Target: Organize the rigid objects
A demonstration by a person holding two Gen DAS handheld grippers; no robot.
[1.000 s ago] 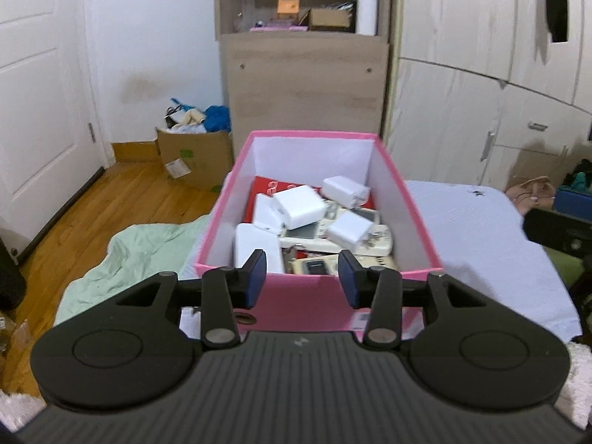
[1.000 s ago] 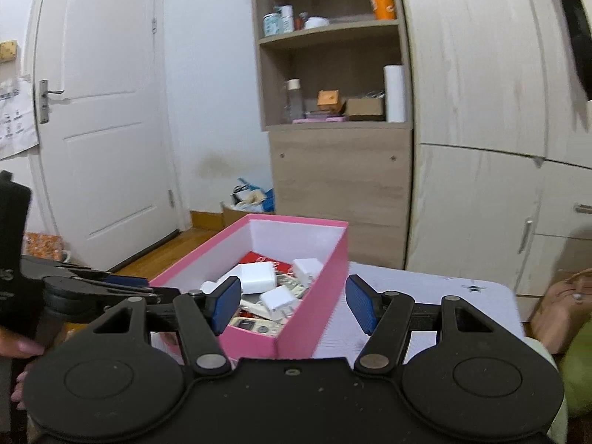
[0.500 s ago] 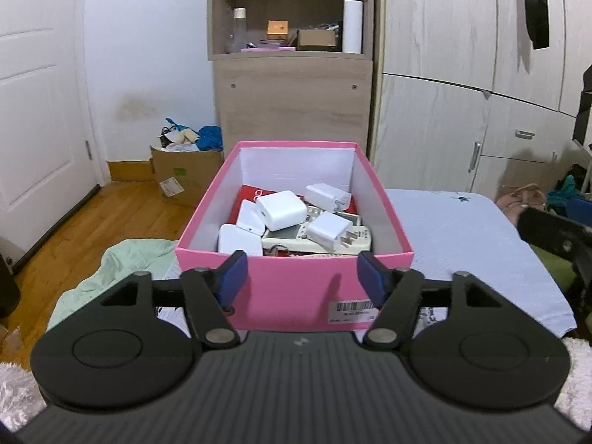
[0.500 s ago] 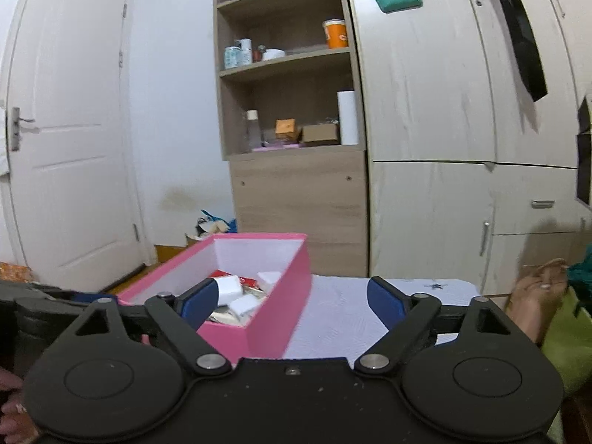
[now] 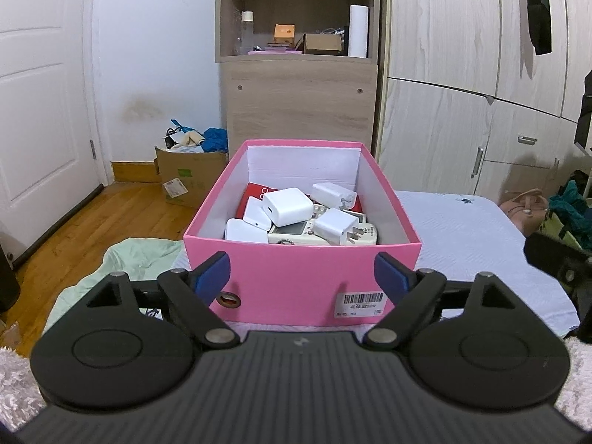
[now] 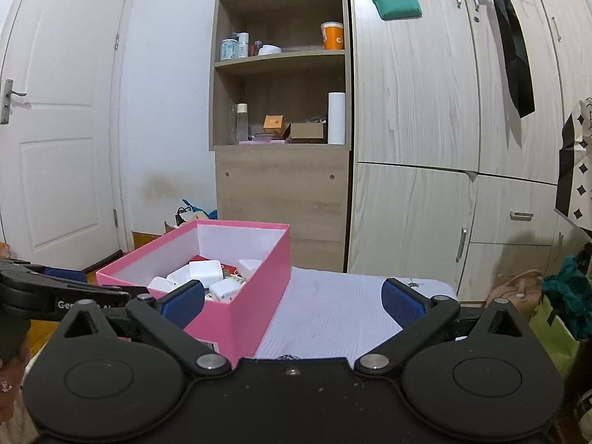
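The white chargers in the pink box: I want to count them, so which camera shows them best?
The left wrist view: it looks down into the pink box, with the white chargers unobstructed. The right wrist view shows them sidelong, partly hidden by the box wall and a finger.

Left gripper [image 5: 302,273] and right gripper [image 6: 294,298], jaws wide apart.

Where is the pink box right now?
The pink box sits on the bed, straight ahead of the left gripper and left of the right gripper.
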